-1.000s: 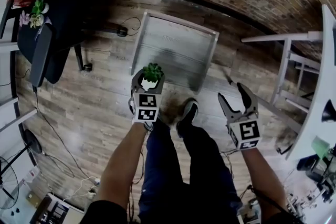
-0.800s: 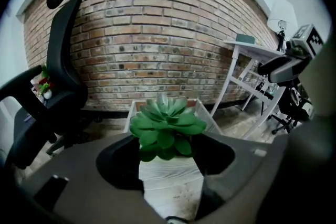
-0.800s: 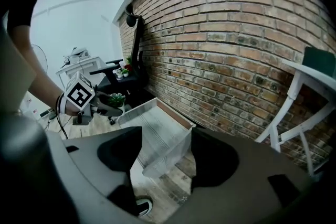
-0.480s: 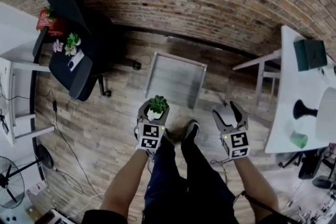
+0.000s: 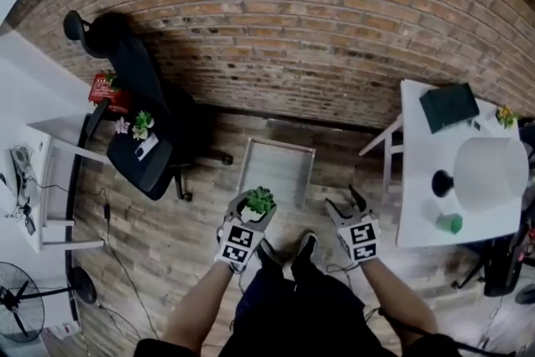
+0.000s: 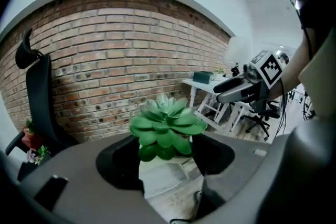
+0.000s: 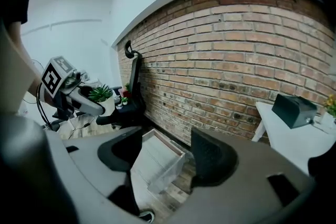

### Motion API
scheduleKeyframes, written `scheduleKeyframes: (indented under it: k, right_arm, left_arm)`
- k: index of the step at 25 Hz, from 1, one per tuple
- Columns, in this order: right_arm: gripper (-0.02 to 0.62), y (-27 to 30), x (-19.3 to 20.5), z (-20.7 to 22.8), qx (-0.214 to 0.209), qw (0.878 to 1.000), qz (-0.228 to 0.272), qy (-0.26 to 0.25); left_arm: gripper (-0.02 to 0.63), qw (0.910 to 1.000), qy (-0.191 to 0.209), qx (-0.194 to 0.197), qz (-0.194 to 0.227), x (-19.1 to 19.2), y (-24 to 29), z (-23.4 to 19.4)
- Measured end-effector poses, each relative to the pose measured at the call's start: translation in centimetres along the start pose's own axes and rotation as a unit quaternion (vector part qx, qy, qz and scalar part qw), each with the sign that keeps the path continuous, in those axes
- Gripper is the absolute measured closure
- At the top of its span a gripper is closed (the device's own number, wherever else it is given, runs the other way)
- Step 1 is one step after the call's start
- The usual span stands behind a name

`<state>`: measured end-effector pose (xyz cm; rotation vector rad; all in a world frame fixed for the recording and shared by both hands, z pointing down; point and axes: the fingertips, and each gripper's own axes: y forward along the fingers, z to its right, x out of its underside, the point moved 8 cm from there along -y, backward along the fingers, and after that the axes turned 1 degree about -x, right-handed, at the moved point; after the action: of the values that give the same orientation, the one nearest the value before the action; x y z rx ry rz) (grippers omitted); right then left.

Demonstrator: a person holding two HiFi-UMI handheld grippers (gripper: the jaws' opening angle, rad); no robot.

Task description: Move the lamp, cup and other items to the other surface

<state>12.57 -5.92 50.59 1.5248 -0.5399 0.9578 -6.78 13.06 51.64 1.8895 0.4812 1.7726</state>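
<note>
My left gripper (image 5: 255, 210) is shut on a small green succulent (image 6: 167, 126) in a white pot (image 6: 161, 174), held high above the wooden floor. The same plant (image 7: 100, 93) shows at the left of the right gripper view. My right gripper (image 5: 344, 203) is open with nothing between its fingers, level with the left one. On the white table (image 5: 418, 180) at the right stand a lamp with a black base (image 5: 441, 183) and white shade (image 5: 489, 171), a green cup (image 5: 451, 222) and a dark box (image 5: 449, 106).
A low grey table (image 5: 277, 171) stands on the floor ahead, by the brick wall. A black office chair (image 5: 142, 150) with small items on its seat is at the left, beside a white desk (image 5: 50, 171). A fan (image 5: 17, 301) stands lower left.
Both grippers have risen well above the floor, the left still carrying the succulent. The view has lifted too, bringing the whole white table with lamp and cup into sight.
</note>
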Motion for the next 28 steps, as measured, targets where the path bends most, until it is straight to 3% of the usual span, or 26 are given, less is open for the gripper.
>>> scheduleKeyframes:
  k: [10, 18, 28]
  right_arm:
    - [0.302, -4.5, -0.6, -1.2, 0.025, 0.999, 0.034, 0.002]
    - [0.302, -8.0, 0.5, -1.3, 0.104, 0.993, 0.028, 0.046]
    - [0.302, -14.1, 2.7, -1.5, 0.218, 0.970, 0.042, 0.100]
  left_arm:
    - [0.337, 0.9975, 0.037, 0.056, 0.021, -3.2, -1.1, 2.9]
    - [0.337, 0.9875, 0.081, 0.134, 0.021, -4.7, 0.5, 4.5]
    - [0.337, 0.9658, 0.135, 0.218, 0.037, -6.7, 1.8, 7.6]
